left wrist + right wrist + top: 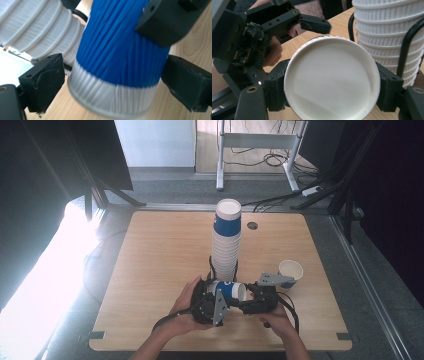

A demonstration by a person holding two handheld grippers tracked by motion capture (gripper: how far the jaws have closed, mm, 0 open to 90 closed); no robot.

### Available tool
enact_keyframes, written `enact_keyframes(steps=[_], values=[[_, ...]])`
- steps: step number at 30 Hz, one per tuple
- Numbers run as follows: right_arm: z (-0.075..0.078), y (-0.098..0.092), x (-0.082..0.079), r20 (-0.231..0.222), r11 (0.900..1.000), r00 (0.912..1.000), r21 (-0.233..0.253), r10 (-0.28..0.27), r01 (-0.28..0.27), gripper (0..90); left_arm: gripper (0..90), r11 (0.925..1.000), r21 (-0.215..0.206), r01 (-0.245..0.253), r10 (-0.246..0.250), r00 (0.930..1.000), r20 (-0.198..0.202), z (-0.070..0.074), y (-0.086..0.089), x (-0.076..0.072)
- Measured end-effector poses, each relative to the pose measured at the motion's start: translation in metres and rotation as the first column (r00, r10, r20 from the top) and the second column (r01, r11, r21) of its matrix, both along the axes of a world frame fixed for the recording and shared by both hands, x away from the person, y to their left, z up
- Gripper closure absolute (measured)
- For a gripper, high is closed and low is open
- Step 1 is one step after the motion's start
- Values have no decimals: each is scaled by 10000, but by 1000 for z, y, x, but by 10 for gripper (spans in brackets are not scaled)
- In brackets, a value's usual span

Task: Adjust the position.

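I read both forearms entering from the near edge of the light wooden bench (160,245), with the hands meeting just in front of the tall stack of ribbed white paper cups (226,245).

The left hand (182,312) holds the left gripper (212,292) angled inward toward the right. The right hand (275,317) holds the right gripper (248,294) pointing left, toward the other gripper.

A blue-and-white ribbed paper cup (227,290) lies on its side between the two grippers, at the foot of the stack.

- Left gripper: in its own view the cup (120,67) sits between the two black jaws. The right jaw appears to touch the cup wall; a narrow gap shows at the left jaw, so I cannot tell whether it grips.
- Right gripper: in its own view both jaws press against the rim of the cup (332,80), whose white interior faces the camera. I read this gripper as clamped on the cup.

The bottom of the stack is hidden behind the grippers in the high view. A thin black wire frame (404,50) stands around the stack, cut off by the picture edge. The left gripper (312,23) shows beyond the cup in the right gripper view.

The cup walls are finely corrugated; the blue band is matte. A second blue-and-white paper cup (291,271) stands upright, mouth up, to the right of the grippers.
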State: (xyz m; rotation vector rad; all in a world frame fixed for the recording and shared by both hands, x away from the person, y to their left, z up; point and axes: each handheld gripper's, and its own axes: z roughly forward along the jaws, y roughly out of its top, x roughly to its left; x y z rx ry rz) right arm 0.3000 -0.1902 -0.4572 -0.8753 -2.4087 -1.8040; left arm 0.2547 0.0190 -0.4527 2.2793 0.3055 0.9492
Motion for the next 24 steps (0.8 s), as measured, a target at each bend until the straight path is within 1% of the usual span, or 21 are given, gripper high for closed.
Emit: enact_keyframes(steps=[3,6,8,9,11,15,17,19,20,24], values=[[1,1,-1,-17,9999,9999,63,99,-99,264,72,9995,325,30,-32,10000,68,-1,-3,2],[1,2,-2,29,9998,9999,121,158,-158,265,137,9992,367,156,-161,9998,130,-2,-2,2],[1,2,-1,72,9998,9998,101,167,-168,263,148,9988,425,257,-262,9996,114,-2,-1,2],[1,2,-2,-66,9998,9998,94,183,-182,262,151,9986,453,286,-292,9995,116,-2,-1,2],[0,3,-1,-109,9997,9997,75,215,-214,260,157,9971,669,356,-365,9993,116,-2,0,2],[-2,5,0,-121,9995,9995,-67,304,-305,254,169,9947,913,464,-483,9987,189,-4,1,2],[-3,6,0,-188,9994,9993,-104,324,-326,252,172,9947,905,496,-518,9984,215,-6,2,2],[-3,7,0,-202,9993,9992,-131,351,-354,249,174,9933,1031,519,-545,9983,227,-6,3,1],[-4,8,0,-199,9992,9991,-143,374,-377,248,175,9936,992,535,-562,9981,245,-7,3,1],[-4,9,0,-86,9991,9994,-224,346,-348,227,176,9932,1032,543,-582,9977,348,-7,6,0]])
